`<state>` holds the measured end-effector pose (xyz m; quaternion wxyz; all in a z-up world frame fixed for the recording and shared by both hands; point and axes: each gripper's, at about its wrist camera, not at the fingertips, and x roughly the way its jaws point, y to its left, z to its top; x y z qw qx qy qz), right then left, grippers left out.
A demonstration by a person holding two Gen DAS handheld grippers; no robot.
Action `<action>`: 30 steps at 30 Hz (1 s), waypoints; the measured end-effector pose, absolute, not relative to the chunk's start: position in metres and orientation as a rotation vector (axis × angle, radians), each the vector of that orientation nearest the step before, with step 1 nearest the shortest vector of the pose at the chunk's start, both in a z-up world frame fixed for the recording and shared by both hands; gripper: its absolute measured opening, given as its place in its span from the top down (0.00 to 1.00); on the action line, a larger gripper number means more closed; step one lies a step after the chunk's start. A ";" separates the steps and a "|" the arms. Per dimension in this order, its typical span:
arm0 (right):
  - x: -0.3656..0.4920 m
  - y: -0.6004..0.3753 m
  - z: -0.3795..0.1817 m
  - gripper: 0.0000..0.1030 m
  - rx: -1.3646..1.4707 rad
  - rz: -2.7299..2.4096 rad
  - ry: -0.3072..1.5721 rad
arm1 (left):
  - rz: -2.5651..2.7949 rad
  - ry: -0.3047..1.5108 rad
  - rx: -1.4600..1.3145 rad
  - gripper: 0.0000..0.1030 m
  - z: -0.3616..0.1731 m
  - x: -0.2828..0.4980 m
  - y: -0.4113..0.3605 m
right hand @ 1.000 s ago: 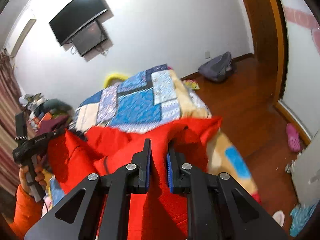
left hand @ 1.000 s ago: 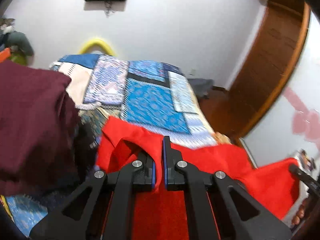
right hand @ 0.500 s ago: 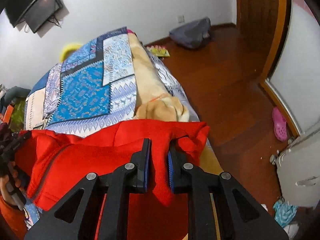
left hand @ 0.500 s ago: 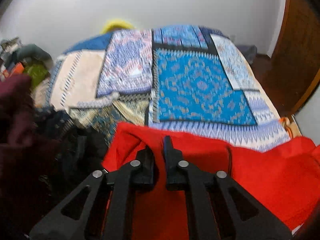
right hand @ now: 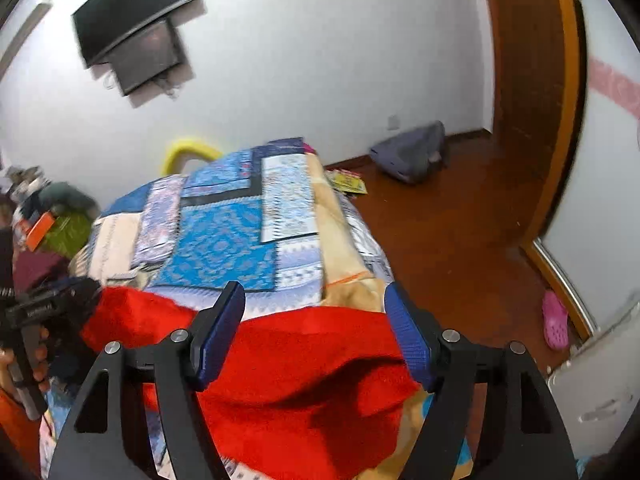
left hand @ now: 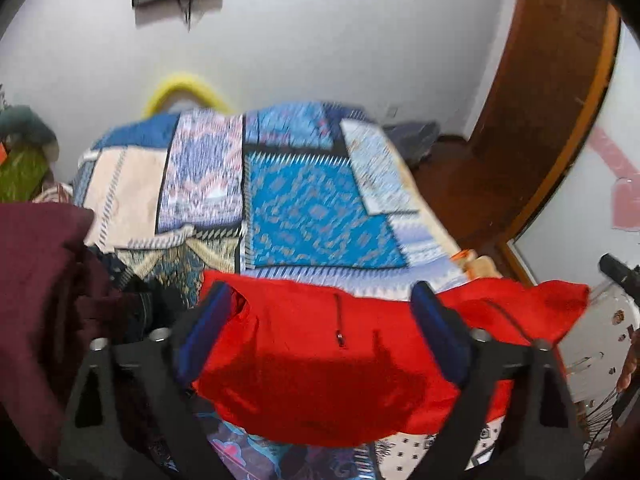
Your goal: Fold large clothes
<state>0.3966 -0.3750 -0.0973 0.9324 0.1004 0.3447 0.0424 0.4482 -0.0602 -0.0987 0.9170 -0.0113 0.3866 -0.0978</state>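
Patchwork bed [left hand: 312, 208], red garment [left hand: 320, 364] spread below both just-opened hand-held grippers, left [left hand: 320, 344], right [right hand: 316, 340], jaws wide, released.

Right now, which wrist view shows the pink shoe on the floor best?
The right wrist view: the pink shoe lies in plain sight on the wooden floor, near the doorway at the right. The left wrist view does not show it; that side holds only wall and door frame.
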 end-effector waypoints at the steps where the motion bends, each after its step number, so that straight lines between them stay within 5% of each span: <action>1: 0.391 -0.370 -0.094 0.33 0.193 0.107 0.709 | -0.208 0.774 -0.025 0.08 -0.095 0.439 -0.059; 18: 0.398 -0.274 -0.207 0.33 -0.028 0.305 1.071 | -0.223 0.958 0.160 0.08 -0.207 0.386 -0.059; 23: 0.452 -0.275 -0.202 0.33 0.028 0.261 1.089 | -0.212 0.965 0.121 0.08 -0.217 0.396 -0.048; 30: 0.488 -0.306 -0.143 0.33 0.209 0.138 0.883 | -0.214 0.945 0.123 0.08 -0.215 0.407 -0.046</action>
